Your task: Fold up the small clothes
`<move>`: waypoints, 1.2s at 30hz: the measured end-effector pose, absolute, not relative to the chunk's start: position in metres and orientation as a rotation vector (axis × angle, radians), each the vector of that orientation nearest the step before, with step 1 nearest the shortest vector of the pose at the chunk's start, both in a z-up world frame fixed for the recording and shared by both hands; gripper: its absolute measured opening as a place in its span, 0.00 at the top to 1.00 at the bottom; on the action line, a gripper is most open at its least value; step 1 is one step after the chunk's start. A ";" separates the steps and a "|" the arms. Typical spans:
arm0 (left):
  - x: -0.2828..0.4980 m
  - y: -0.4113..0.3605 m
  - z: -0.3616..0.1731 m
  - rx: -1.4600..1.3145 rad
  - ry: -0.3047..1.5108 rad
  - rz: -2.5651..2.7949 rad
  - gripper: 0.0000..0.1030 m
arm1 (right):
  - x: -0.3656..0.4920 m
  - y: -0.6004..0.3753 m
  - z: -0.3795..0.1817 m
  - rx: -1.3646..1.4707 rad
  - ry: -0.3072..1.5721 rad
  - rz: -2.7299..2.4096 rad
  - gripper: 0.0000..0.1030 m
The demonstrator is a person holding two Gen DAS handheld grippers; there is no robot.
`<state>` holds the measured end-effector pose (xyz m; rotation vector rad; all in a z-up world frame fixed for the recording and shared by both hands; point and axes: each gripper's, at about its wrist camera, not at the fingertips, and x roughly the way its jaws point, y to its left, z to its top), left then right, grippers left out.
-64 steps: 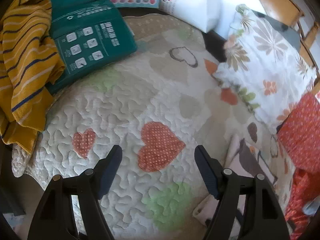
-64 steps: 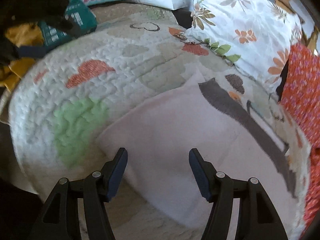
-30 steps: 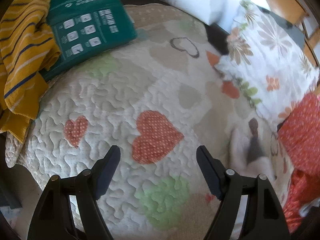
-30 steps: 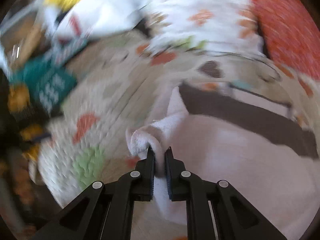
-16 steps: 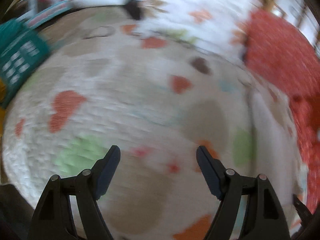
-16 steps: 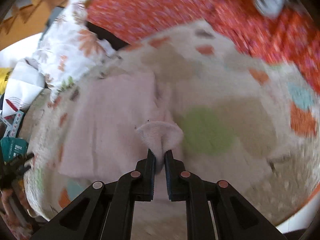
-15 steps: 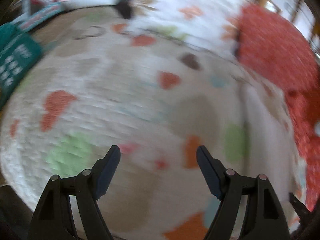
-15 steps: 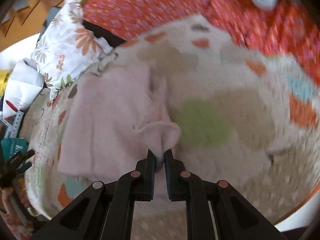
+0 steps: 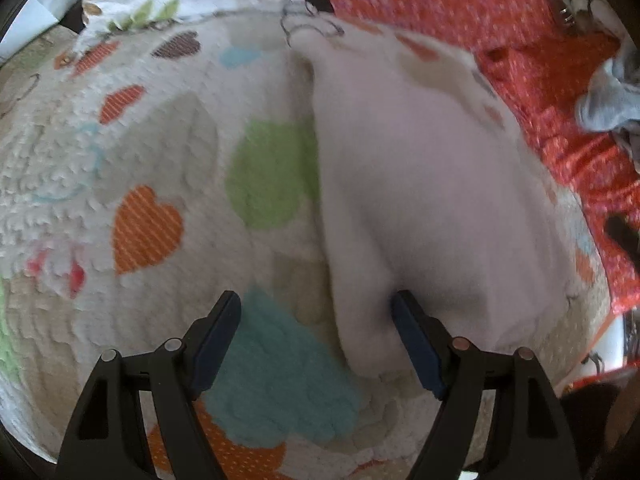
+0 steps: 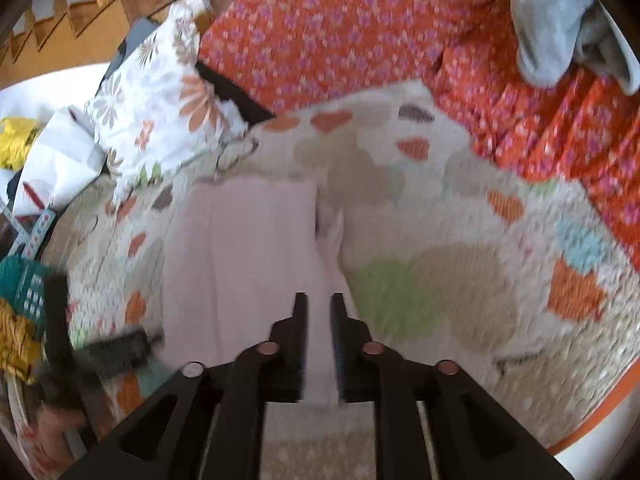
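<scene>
Lying rumpled on the heart-patterned quilt (image 9: 152, 168), the pale pink garment (image 9: 420, 184) is pinched by the right gripper (image 10: 319, 336), while the left gripper (image 9: 316, 332) gapes wide, straddling its edge.

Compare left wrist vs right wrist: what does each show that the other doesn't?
Left wrist only: the open left gripper, its right finger against the pale pink fleece garment, nothing clamped.

Right wrist only: the right gripper shut on that garment's edge, the wooden stair railing, the teal printed package and the yellow striped cloth.

Both: the garment on the heart-patterned quilt, the white floral pillow, the orange floral blanket and the light grey cloth.
</scene>
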<state>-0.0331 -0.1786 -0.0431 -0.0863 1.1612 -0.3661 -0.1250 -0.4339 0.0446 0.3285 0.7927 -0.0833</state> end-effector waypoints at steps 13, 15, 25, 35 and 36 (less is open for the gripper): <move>-0.040 -0.143 -0.032 -0.138 1.105 -0.447 0.25 | 0.015 -0.448 -0.030 0.497 0.989 0.073 0.62; -0.038 -0.135 -0.026 -0.177 1.082 -0.440 0.25 | 0.023 -0.451 -0.038 0.591 1.003 0.109 0.78; -0.028 -0.158 -0.029 -0.093 1.120 -0.421 0.25 | -0.034 -0.476 -0.004 0.483 0.890 -0.071 0.93; -0.015 -0.105 -0.036 -0.298 1.175 -0.361 0.25 | -0.058 -0.433 0.024 0.460 0.827 0.171 0.79; -0.013 -0.094 -0.035 -0.314 1.169 -0.330 0.25 | -0.062 -0.421 0.024 0.493 0.848 0.278 0.75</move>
